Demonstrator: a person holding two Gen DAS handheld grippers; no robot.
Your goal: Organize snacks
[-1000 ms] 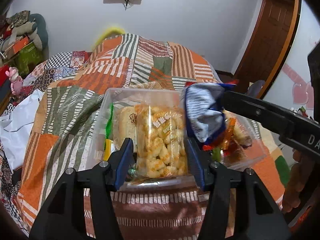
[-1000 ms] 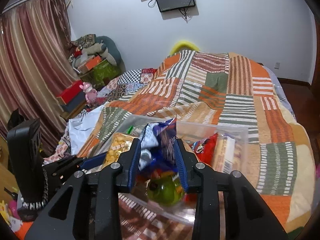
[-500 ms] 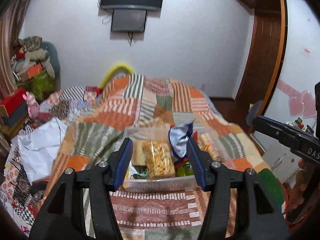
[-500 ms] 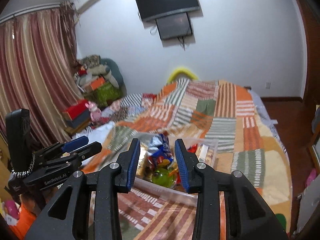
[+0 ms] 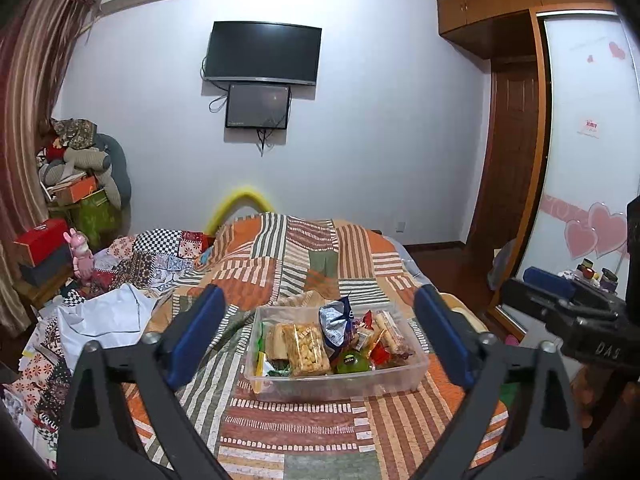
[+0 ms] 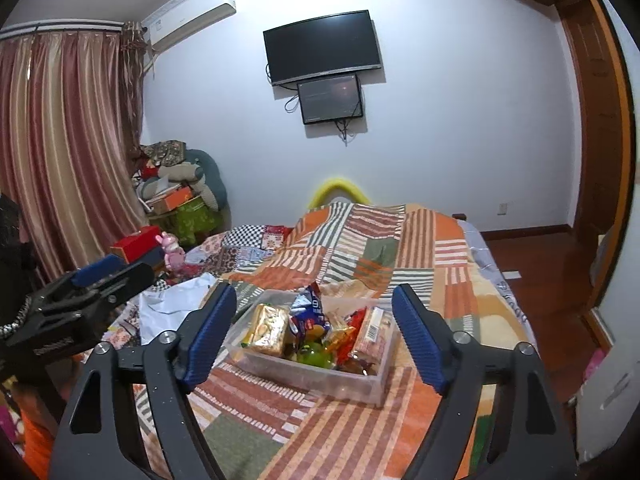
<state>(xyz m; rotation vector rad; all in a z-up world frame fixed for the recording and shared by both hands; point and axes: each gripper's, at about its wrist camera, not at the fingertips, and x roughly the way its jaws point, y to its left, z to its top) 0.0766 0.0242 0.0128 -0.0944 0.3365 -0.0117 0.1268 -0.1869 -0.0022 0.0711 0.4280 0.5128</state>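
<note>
A clear plastic bin [image 5: 336,384] [image 6: 360,384] sits on the patchwork bedspread, holding several snacks. Among them are a yellow puffed-snack pack [image 5: 306,346] [image 6: 266,330], a crumpled blue-and-white bag [image 5: 336,320] [image 6: 310,312], a green round item [image 5: 352,364] and red wrappers [image 5: 380,354]. My left gripper [image 5: 319,291] hangs back from the bin and above it; its jaws are opening wide and hold nothing. My right gripper [image 6: 315,288] is also drawn back, with its jaws opening and nothing between them. Each gripper shows at the edge of the other's view.
The striped patchwork bedspread [image 5: 304,432] covers the bed around the bin. White cloth [image 5: 108,316] and patterned fabrics lie at the left. Boxes and soft toys [image 6: 176,196] are piled by the curtain. A wardrobe and door [image 5: 516,184] stand at the right.
The left gripper let go of the yellow pack and the right of the blue bag, both now lying in the bin. Both grippers pulled back and up, then spread wide.
</note>
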